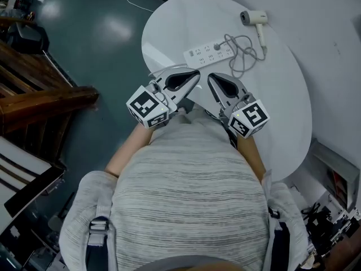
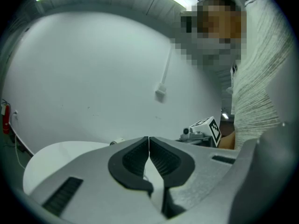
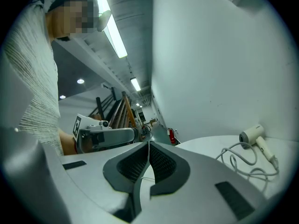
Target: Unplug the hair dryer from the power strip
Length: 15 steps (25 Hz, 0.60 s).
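Cool, dim overhead light; ceiling tubes (image 3: 114, 31) glare; floor (image 1: 115, 27) reflections; fisheye vignette in gripper views.

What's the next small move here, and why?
Probably carry the right gripper forward toward the plug, opening its fingers on the way. Both it and the left gripper are shut and empty, short of the strip. The plug is seated in the strip toward its right end, on the dryer side, so the right gripper looks the closer one.
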{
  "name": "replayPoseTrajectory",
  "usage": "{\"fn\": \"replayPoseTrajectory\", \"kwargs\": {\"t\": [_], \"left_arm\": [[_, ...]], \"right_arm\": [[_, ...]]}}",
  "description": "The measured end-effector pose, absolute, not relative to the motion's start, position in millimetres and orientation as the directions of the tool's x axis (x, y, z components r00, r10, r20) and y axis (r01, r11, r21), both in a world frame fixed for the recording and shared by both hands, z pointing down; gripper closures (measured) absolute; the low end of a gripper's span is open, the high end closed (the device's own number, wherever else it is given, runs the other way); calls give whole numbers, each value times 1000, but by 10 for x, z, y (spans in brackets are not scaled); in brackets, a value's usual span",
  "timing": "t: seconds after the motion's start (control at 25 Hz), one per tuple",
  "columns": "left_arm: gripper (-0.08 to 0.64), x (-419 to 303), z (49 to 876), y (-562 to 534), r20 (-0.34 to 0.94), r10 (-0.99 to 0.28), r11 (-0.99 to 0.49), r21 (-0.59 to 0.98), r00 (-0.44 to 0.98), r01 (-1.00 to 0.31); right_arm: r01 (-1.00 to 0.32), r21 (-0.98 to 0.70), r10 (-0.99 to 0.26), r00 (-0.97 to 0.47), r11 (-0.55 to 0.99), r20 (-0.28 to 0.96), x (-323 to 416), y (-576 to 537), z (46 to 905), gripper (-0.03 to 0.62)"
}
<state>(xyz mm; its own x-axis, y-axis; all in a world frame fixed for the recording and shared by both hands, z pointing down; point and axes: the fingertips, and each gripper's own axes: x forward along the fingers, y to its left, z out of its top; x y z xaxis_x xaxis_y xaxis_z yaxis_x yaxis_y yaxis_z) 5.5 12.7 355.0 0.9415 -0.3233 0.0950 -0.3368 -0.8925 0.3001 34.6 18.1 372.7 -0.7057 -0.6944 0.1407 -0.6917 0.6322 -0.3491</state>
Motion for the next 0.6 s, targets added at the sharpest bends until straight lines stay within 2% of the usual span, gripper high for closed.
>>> {"fn": "replayPoseTrajectory", "kwargs": {"t": [0.6], "left_arm": [[551, 283, 3718, -49, 142, -298, -908, 262, 944, -326]], "right_arm": [[-685, -367, -684, -713, 630, 155, 535, 45, 3886, 566]]}}
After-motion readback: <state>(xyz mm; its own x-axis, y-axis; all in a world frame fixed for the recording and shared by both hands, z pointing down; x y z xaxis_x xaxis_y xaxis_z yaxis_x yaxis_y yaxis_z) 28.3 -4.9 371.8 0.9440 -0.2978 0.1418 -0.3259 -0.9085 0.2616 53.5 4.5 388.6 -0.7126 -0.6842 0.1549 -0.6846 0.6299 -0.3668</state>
